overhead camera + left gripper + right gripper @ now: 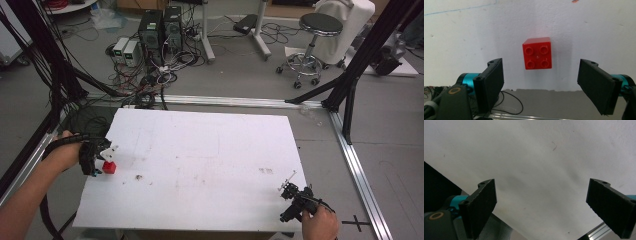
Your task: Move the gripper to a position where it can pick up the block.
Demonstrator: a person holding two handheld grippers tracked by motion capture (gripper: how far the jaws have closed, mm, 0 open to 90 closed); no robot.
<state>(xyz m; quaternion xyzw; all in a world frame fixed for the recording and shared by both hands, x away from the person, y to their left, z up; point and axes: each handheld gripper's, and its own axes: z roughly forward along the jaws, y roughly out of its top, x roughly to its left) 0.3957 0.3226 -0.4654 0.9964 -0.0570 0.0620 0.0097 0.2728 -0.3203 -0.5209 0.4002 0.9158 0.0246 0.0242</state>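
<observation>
Two hand-held grippers over a white desk [200,150], red brick near the left one.

High view: left gripper [96,159] sits at the desk's left edge, held by the left hand [65,150]; red brick [109,167] lies on the desk just beside its tip, contact can't be told here. Right gripper [295,197] is at the desk's near right corner w/ the right hand [320,225] behind it, well apart from the brick. Floor beyond the desk has computer towers [160,27], loose cables and a stool [312,45].
Left gripper view: fingers [490,83] spread wide, holding nothing; brick [537,53] lies studs-up on the desk ahead, between the two fingers' lines but touching neither.
Right gripper view: fingers [480,207] also wide open, nothing held, bare white desk [536,170] ahead, desk edge below.
</observation>
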